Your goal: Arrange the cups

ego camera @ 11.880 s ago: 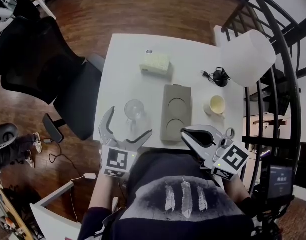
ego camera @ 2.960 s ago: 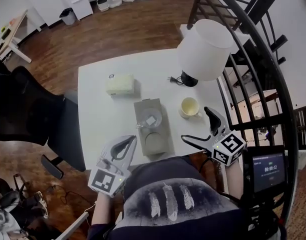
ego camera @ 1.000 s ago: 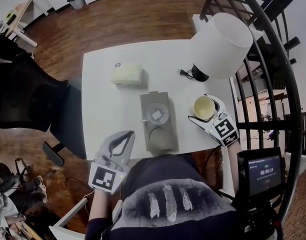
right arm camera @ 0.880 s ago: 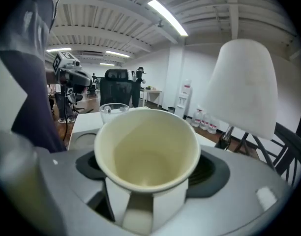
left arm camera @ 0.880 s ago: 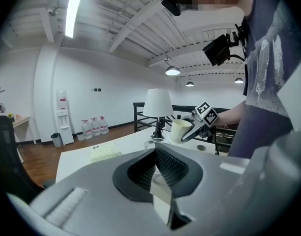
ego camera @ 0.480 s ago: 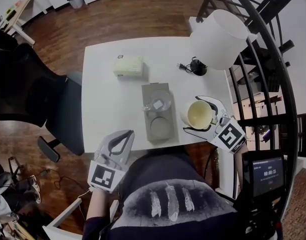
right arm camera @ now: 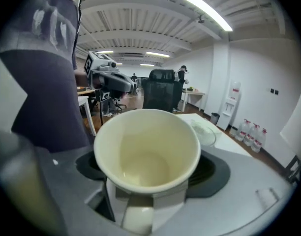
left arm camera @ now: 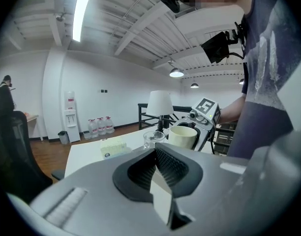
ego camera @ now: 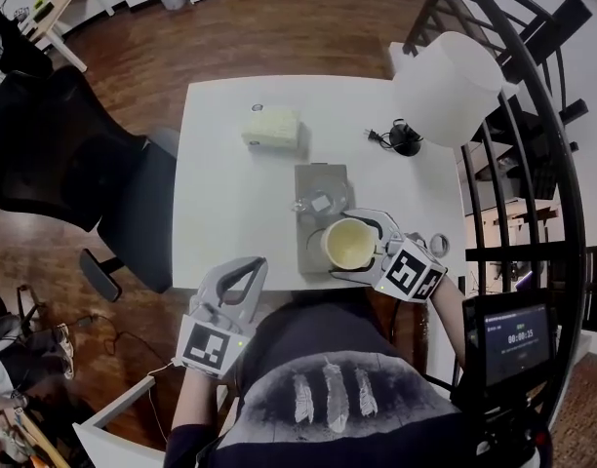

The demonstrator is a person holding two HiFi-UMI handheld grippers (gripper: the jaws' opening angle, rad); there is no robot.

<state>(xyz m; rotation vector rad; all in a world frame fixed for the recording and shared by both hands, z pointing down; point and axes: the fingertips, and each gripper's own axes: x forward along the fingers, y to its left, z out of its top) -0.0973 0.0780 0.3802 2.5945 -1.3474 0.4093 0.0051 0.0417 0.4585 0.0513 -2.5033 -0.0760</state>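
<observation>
Right gripper (ego camera: 343,243) clasps the cream cup (ego camera: 349,243) upright over the grey tray's (ego camera: 318,175) near hollow, likely to seat it by the glass cup (ego camera: 319,203). Left gripper (ego camera: 254,264) hangs closed, empty, off the desk's (ego camera: 230,164) front edge.

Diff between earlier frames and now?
Right tongs took hold of the cream cup at the right of the table and carried it left, over the near slot of the tray. Before that, the glass went from the table into the far slot. Left tongs stay shut and empty; lamp and box unmoved.

Bare tabletop (ego camera: 230,203) left of tray (ego camera: 323,174)
</observation>
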